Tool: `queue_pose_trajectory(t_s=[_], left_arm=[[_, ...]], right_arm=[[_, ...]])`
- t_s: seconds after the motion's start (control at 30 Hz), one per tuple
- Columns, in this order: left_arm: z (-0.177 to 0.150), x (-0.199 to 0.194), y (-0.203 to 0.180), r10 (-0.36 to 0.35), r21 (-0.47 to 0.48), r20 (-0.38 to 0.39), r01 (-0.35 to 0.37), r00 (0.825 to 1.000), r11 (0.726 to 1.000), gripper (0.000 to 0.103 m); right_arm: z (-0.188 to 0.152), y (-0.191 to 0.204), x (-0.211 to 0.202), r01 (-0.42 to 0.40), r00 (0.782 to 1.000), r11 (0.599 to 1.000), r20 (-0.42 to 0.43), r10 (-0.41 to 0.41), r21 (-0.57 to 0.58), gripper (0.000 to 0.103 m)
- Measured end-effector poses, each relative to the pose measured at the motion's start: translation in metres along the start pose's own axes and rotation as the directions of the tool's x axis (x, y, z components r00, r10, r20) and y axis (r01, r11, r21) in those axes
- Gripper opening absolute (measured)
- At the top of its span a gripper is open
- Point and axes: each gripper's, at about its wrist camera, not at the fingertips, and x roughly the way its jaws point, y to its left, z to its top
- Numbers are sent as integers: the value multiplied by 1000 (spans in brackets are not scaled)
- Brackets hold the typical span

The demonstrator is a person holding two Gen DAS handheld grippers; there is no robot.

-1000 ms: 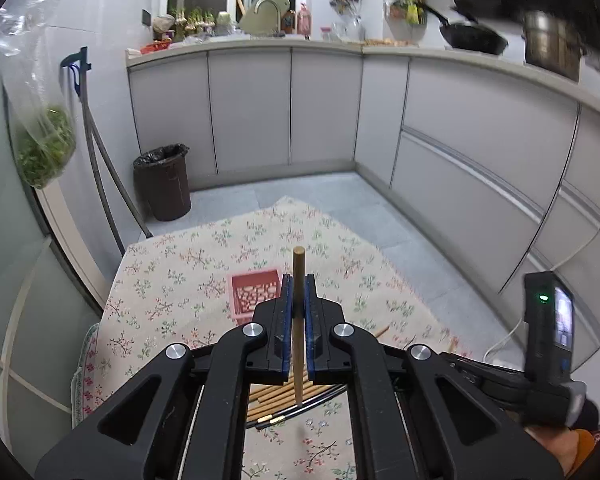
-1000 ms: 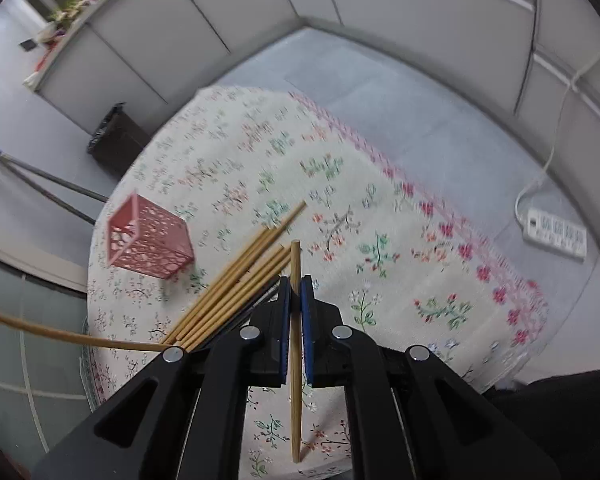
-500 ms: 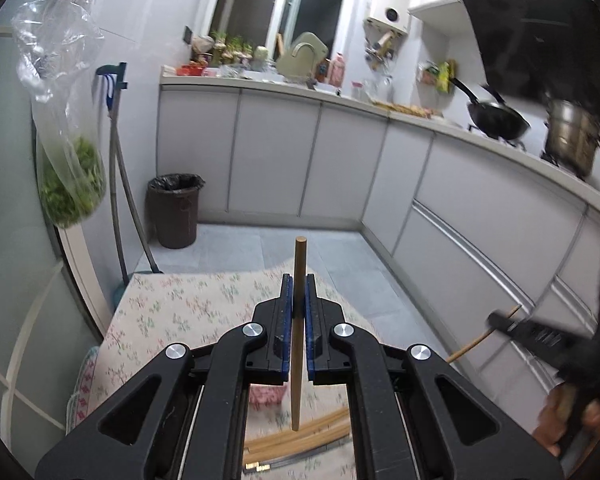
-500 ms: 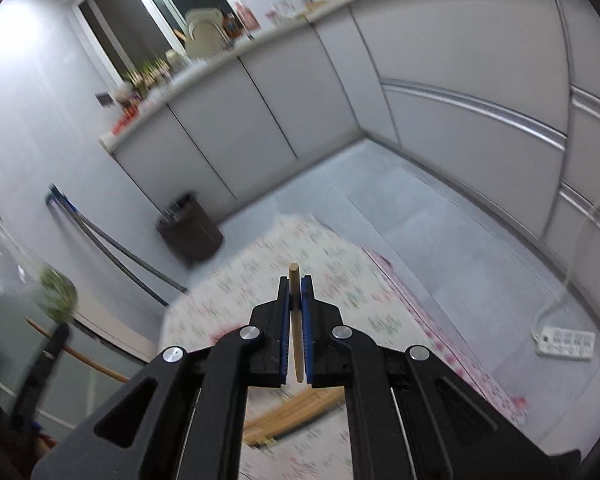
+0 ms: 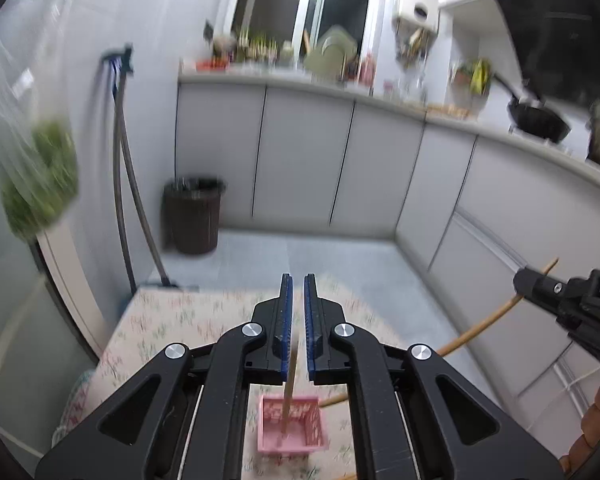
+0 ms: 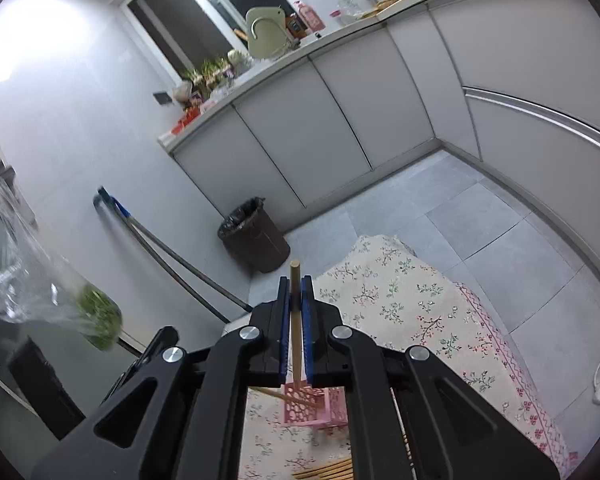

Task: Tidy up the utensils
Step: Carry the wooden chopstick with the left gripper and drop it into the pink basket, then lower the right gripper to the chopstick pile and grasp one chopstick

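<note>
While the left gripper [image 5: 296,312] hangs above the flowered surface [image 5: 172,320], its jaws are opening, and a chopstick [image 5: 289,392] stands between them with its lower end down inside the pink basket [image 5: 292,430]. A narrow gap shows between the blue pads and the stick's upper part, so the pads do not press on it. The basket sits on the surface directly below this gripper.

In the same view the right gripper [image 5: 540,284] comes in from the right edge, clenched on a second chopstick [image 5: 480,326] that slants down towards the basket; its lower end passes behind the left gripper's frame. A hand [image 5: 596,416] shows at the lower right edge.

From the right wrist camera, the right gripper [image 6: 295,308] has its jaws closed tight on that chopstick [image 6: 295,320], whose top end sticks out just past the jaw tips. The pink basket [image 6: 316,404] lies below, partly hidden by the frame, with the other chopstick [image 6: 284,396] leaning across its rim. More chopsticks [image 6: 328,470] lie loose on the flowered cloth [image 6: 420,320] near the bottom edge.
</note>
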Motion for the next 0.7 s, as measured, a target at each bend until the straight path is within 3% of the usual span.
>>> queue_pose_trajectory(t_s=[0.03, 0.07, 0.23, 0.43, 0.53, 0.6, 0.7], left_arm=[[-4, 7, 2, 9, -5, -34, -9, 999, 1000, 19], [-5, 8, 4, 10, -12, -39, -10, 999, 1000, 22], [4, -17, 21, 27, -53, 15, -26, 1000, 998, 25], [4, -24, 26, 65, -56, 8, -64, 998, 996, 35], [0, -19, 25, 100, -34, -17, -101, 995, 994, 36], [-3, -19, 25, 121, -23, -16, -121, 993, 992, 39], [-5, -24, 25, 153, -10, 10, -153, 988, 988, 54]], right_arm=[[-4, 1, 5, 2, 1000, 1000, -13, -3, -6, 6], [-6, 3, 12, 6, 1000, 1000, -27, -7, -14, 6], [-14, 14, 29, 25, 998, 998, -53, -28, -55, 6], [-27, 24, 51, 16, 996, 996, -90, -24, -89, 6], [-37, 29, 70, 5, 992, 993, -128, -19, -115, 13], [-41, 27, 75, 17, 991, 992, -133, -33, -123, 43], [-46, 27, 73, 75, 991, 986, -100, -90, -150, 47]])
